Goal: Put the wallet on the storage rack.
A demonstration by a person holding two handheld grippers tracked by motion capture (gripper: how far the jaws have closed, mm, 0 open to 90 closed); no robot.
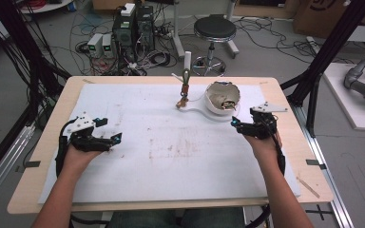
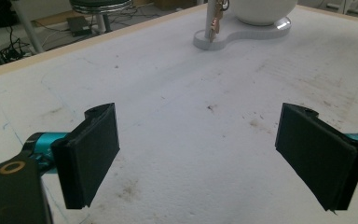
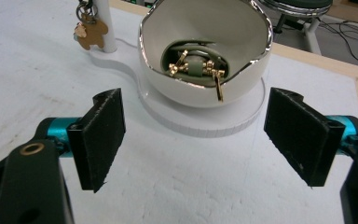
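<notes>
Wide-open black jaws of the right gripper (image 3: 193, 140) are pointed at the white bowl (image 3: 200, 88) just ahead, where gold keys (image 3: 200, 67) are kept. Farther off, the left gripper (image 1: 105, 139) is held wide too.

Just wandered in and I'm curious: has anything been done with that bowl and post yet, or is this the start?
It looks like early days. One keyring already hangs on the post. Nothing is in hand: the left gripper and right gripper are open and empty. A keyring bundle lies in the bowl, with the right gripper facing it, so it may be handled next.
</notes>
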